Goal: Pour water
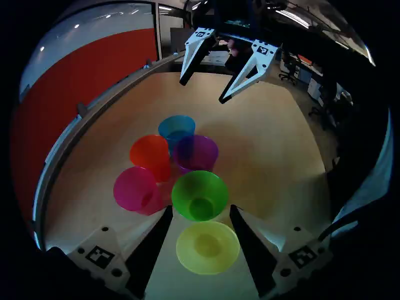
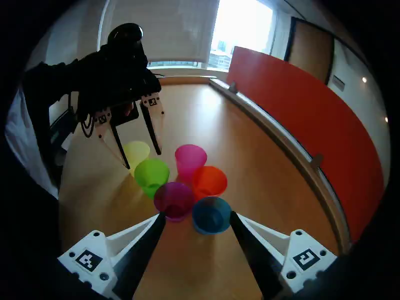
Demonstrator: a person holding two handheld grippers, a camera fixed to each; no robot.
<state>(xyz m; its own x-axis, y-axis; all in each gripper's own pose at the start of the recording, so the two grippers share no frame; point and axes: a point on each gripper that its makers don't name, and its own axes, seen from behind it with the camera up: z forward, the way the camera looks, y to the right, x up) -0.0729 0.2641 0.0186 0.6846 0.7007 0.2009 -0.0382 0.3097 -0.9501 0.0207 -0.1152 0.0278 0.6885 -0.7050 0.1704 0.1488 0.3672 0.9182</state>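
Six translucent plastic cups stand clustered on a wooden table [image 1: 280, 150]: yellow [image 1: 207, 247], green [image 1: 200, 195], magenta [image 1: 136, 190], orange [image 1: 150, 155], purple [image 1: 196, 152] and blue [image 1: 176, 129]. My left gripper [image 1: 201, 207] is open, its dark fingers on either side of the yellow cup without pressing on it. Opposite, my right gripper [image 1: 202, 91] hangs open above the table's far side. In the right gripper view, my right gripper [image 2: 196, 216] is open around the blue cup [image 2: 211, 215], and the left gripper [image 2: 142, 158] straddles the yellow cup [image 2: 136, 150].
A red wall panel [image 1: 75, 100] with a grey rail runs along one long side of the table. A person in dark sleeves [image 2: 60, 85] holds the left gripper. Office chairs and desks [image 1: 300, 75] stand beyond the table's far end.
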